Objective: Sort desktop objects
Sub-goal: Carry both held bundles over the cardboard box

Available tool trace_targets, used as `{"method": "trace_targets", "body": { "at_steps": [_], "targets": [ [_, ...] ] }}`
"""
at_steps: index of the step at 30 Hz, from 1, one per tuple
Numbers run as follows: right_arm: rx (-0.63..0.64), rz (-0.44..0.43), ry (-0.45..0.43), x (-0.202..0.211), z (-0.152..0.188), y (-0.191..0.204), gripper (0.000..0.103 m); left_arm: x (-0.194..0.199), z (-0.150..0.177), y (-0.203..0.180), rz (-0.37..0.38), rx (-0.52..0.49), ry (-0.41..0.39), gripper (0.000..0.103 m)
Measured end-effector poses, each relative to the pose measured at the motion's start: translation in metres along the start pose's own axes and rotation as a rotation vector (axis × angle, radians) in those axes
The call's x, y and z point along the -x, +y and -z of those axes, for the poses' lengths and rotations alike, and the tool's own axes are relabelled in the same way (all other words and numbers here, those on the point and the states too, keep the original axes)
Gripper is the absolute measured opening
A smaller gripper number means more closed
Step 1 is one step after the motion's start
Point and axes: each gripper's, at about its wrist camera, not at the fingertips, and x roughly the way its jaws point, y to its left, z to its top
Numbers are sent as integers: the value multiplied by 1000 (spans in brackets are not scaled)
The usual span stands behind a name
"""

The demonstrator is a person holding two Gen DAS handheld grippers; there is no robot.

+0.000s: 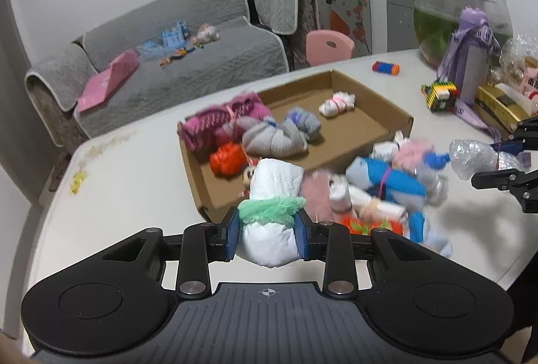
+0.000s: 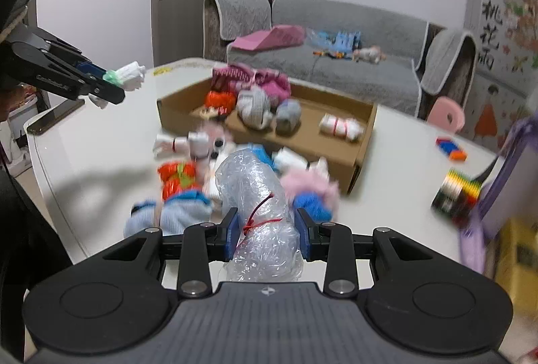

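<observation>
Your left gripper [image 1: 268, 231] pinches a white bundle [image 1: 274, 196]; your right gripper [image 2: 268, 231] pinches a plastic-wrapped bundle [image 2: 257, 192], both above the table [image 1: 134, 169].

Two close wrist views, angled inward, sharing the cardboard tray [image 1: 386, 128] [image 2: 366, 132] and sofa [image 1: 201, 28] [image 2: 370, 28].

Counted: one cardboard tray [image 1: 339, 159] holding five rolled bundles, two claws each gripping one bundle, one fishbowl [image 1: 450, 17].
</observation>
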Motion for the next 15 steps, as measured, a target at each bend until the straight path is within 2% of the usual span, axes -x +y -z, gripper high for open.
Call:
{"method": "trace_targets", "body": {
  "at_steps": [7, 15],
  "targets": [
    [22, 41, -57, 3, -41, -11, 32, -12, -34, 7, -6, 47, -18, 40],
    [-18, 65, -128, -23, -85, -35, 32, -62, -71, 23, 13, 152, 11, 40]
  ]
}}
